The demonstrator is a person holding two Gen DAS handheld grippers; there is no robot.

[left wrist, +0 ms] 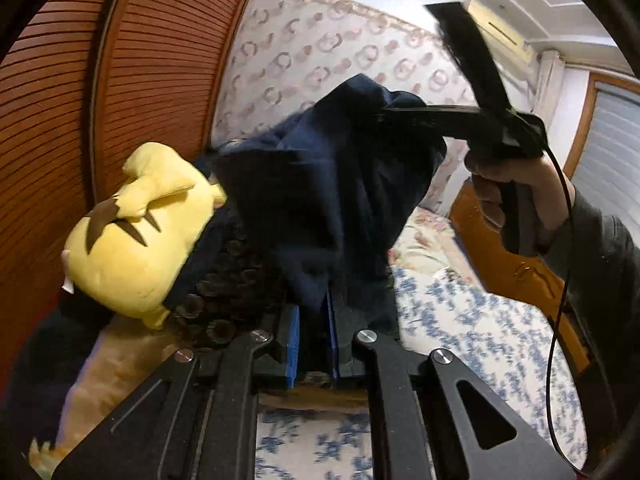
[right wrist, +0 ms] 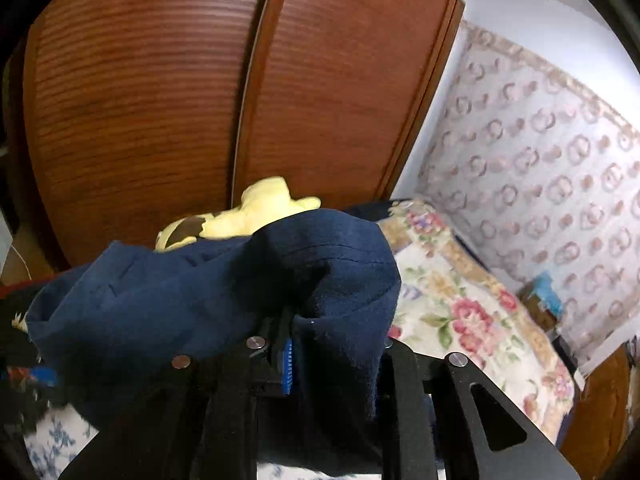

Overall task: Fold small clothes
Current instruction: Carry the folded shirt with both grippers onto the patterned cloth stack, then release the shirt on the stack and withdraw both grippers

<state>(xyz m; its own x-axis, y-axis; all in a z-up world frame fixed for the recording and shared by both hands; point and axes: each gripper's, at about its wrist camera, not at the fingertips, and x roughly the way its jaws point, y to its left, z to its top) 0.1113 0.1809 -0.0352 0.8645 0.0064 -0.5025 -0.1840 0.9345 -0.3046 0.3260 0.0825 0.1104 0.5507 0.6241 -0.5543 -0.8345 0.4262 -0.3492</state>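
A navy blue garment (left wrist: pixel 340 184) hangs bunched in the air between both grippers. In the left wrist view, my left gripper (left wrist: pixel 313 320) is shut on the garment's lower edge, with cloth pinched between its blue pads. My right gripper (left wrist: pixel 382 114) comes in from the upper right, held by a person's hand (left wrist: pixel 516 200), and its tips are clamped on the garment's upper corner. In the right wrist view, the same garment (right wrist: pixel 180 300) drapes over my right gripper (right wrist: pixel 294 332) and hides most of its fingers; only one blue pad (right wrist: pixel 287 364) shows against the cloth.
A yellow plush toy (left wrist: pixel 132 240) lies to the left beside a dark circle-patterned cloth (left wrist: pixel 224 300). Slatted wooden wardrobe doors (right wrist: pixel 160 100) stand close behind. Below are a bed with a blue-flowered sheet (left wrist: pixel 480 320) and a rose-patterned quilt (right wrist: pixel 460 300). A wooden bed frame (left wrist: pixel 520 272) is on the right.
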